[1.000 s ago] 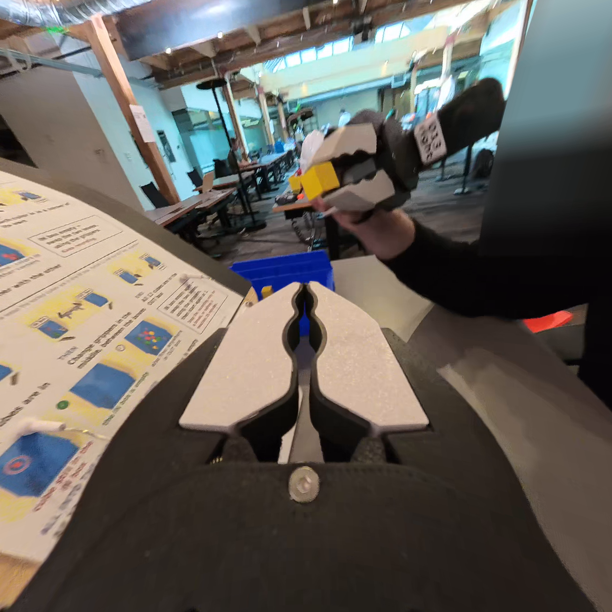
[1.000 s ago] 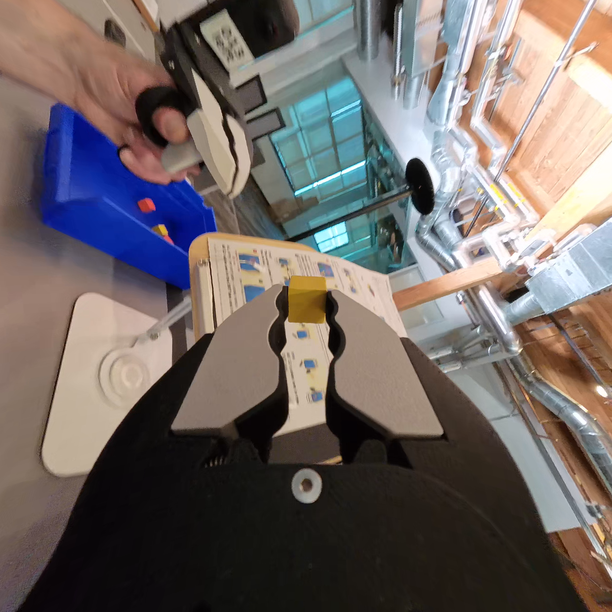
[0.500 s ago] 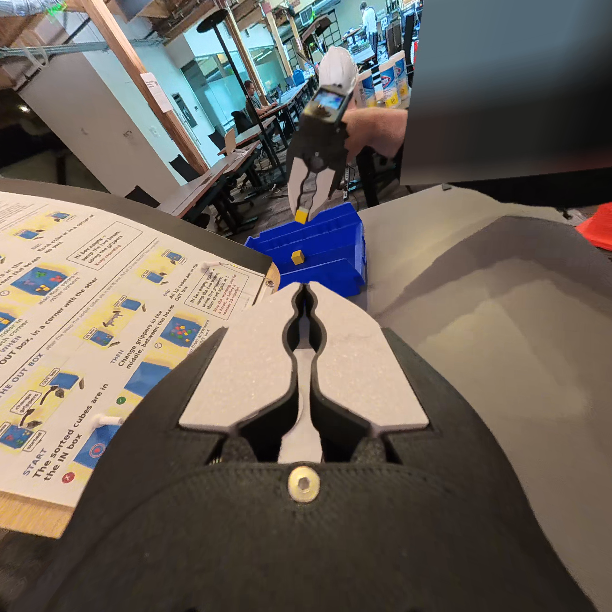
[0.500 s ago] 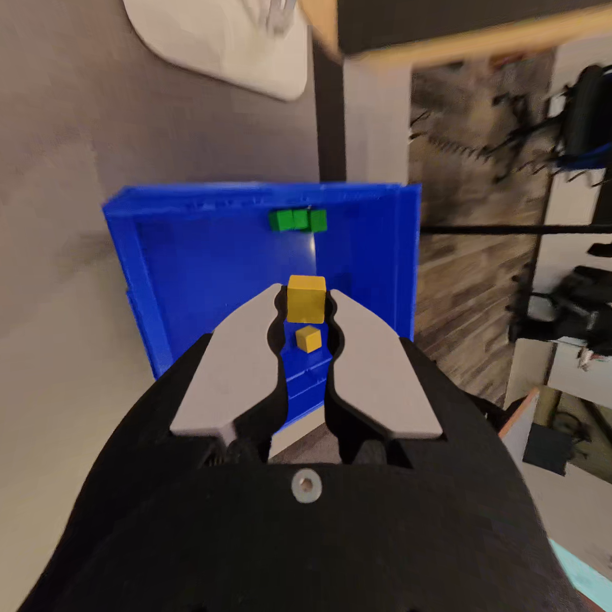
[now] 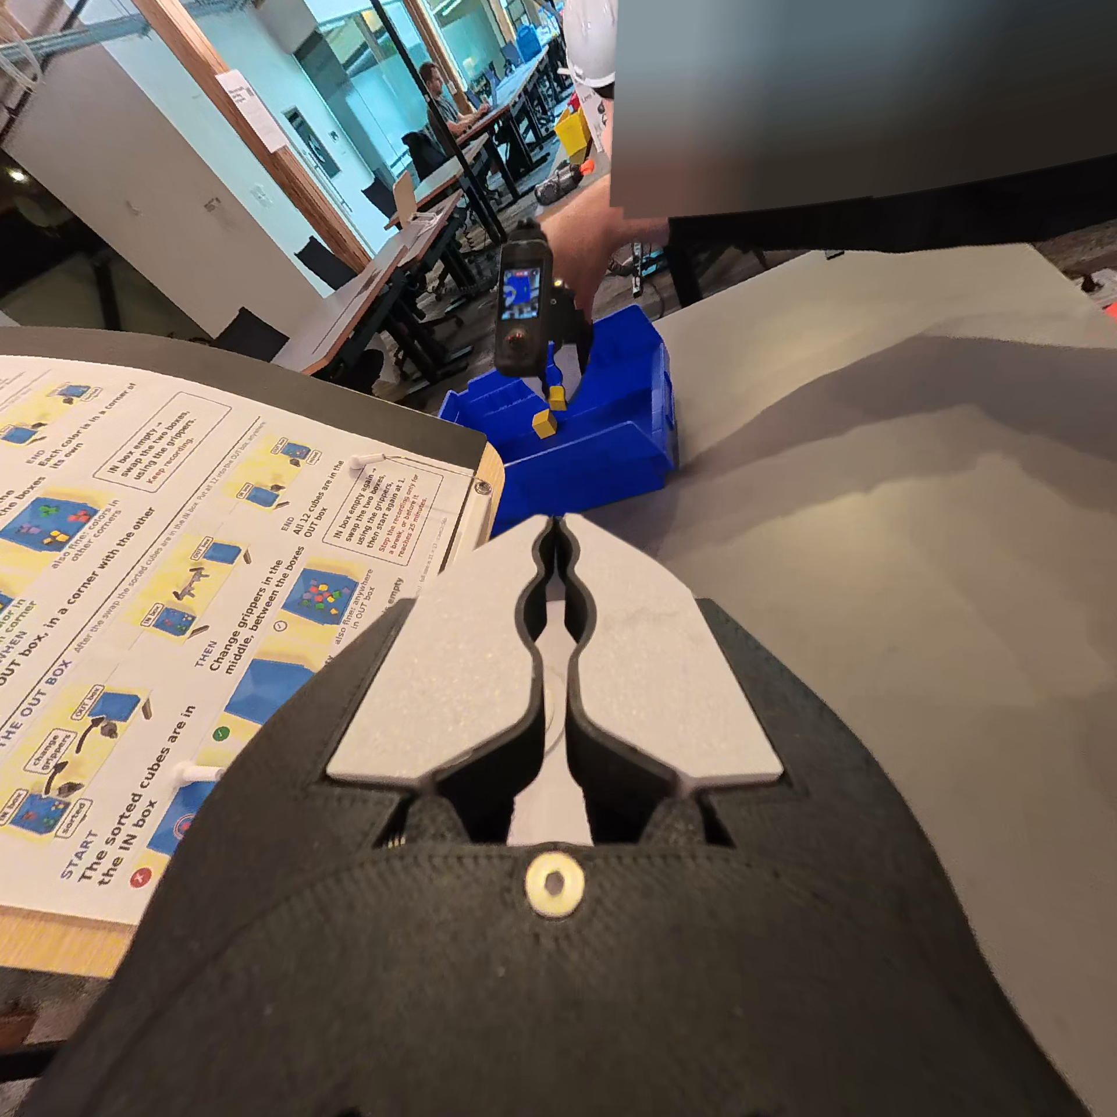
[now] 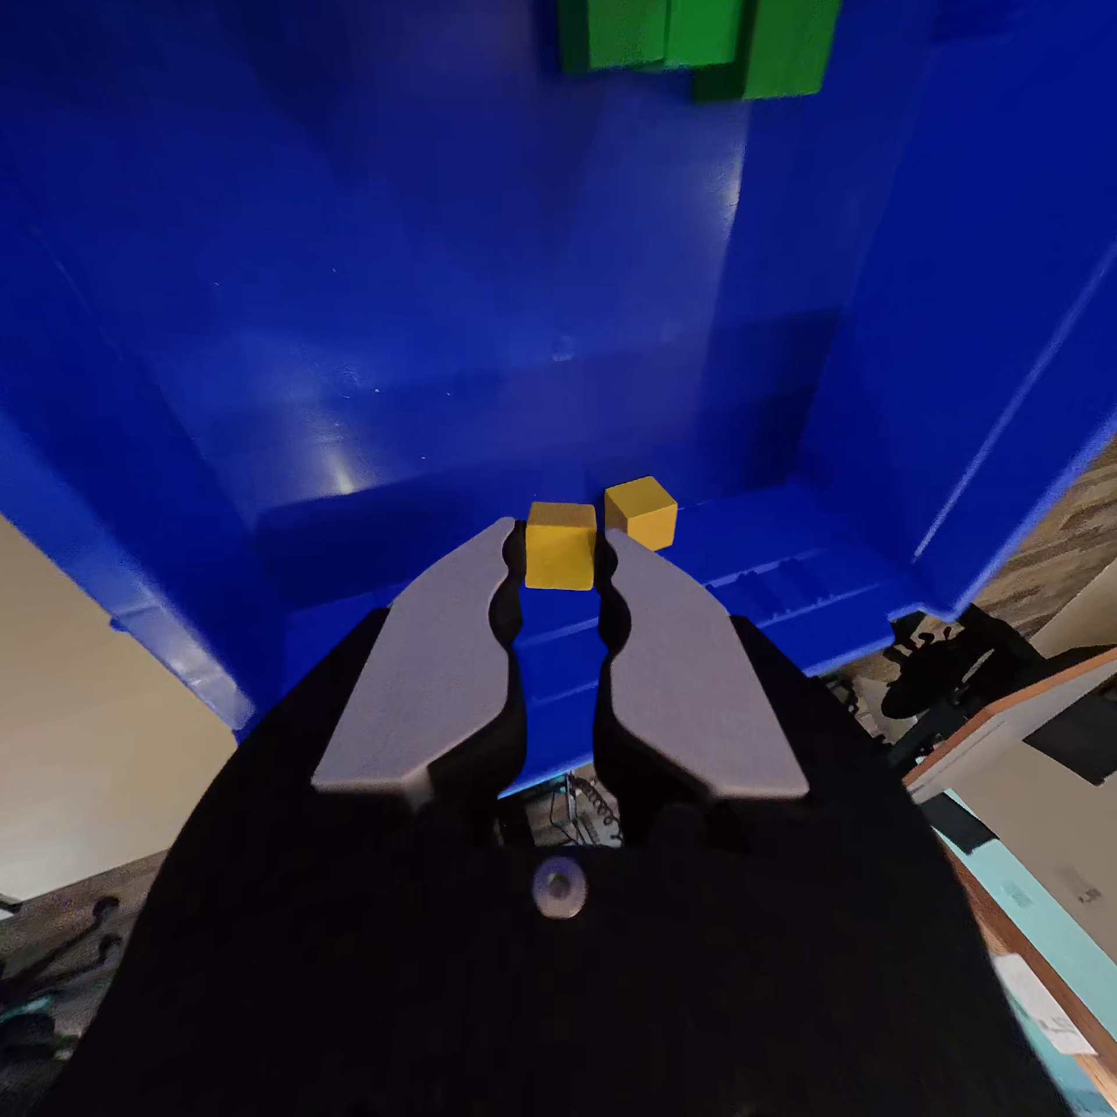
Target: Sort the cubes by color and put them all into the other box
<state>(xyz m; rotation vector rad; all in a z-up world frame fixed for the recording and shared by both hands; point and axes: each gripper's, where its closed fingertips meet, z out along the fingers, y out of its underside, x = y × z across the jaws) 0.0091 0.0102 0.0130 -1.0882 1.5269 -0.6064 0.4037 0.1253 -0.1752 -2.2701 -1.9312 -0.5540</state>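
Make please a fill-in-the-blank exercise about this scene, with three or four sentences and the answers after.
1. The right gripper is closed on a cube of ____ colour.
2. A second yellow cube lies inside the ____ box.
3. At the far side of the box sit cubes of ____ colour.
4. The left gripper holds nothing, and its jaws are ____.

Answers: yellow; blue; green; shut
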